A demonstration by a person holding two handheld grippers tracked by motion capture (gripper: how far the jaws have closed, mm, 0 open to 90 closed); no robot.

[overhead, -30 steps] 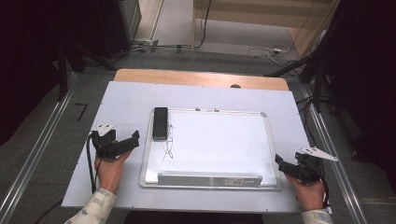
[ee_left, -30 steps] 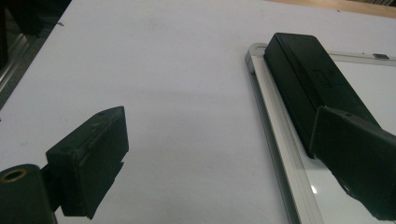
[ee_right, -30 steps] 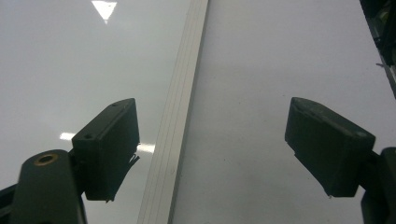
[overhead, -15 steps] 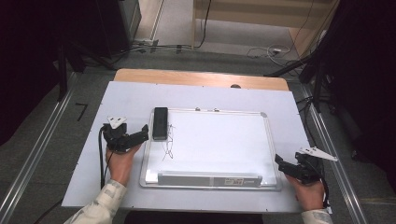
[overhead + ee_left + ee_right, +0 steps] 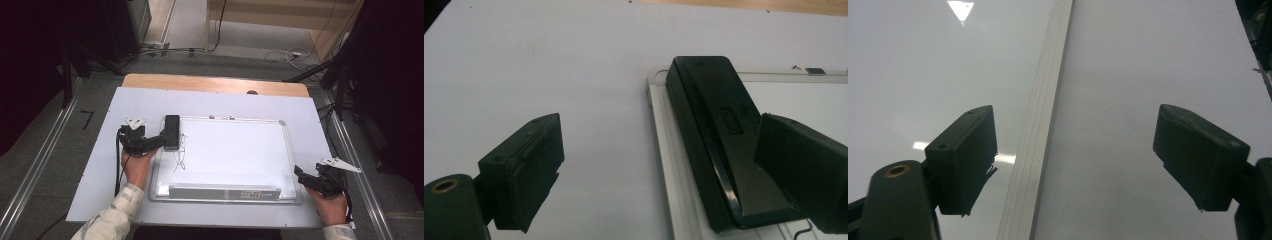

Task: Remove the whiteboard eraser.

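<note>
left tongs spread around the eraser

the left tongs (image 5: 161, 140) are wide open at the near end of the black eraser (image 5: 172, 132), which lies on the far left corner of the whiteboard (image 5: 235, 155). one jaw hangs over the board beside the eraser, the other over the white table (image 5: 100, 165); whether either touches is unclear. the right tongs (image 5: 300, 173) gape empty at the board's near right edge.
</note>
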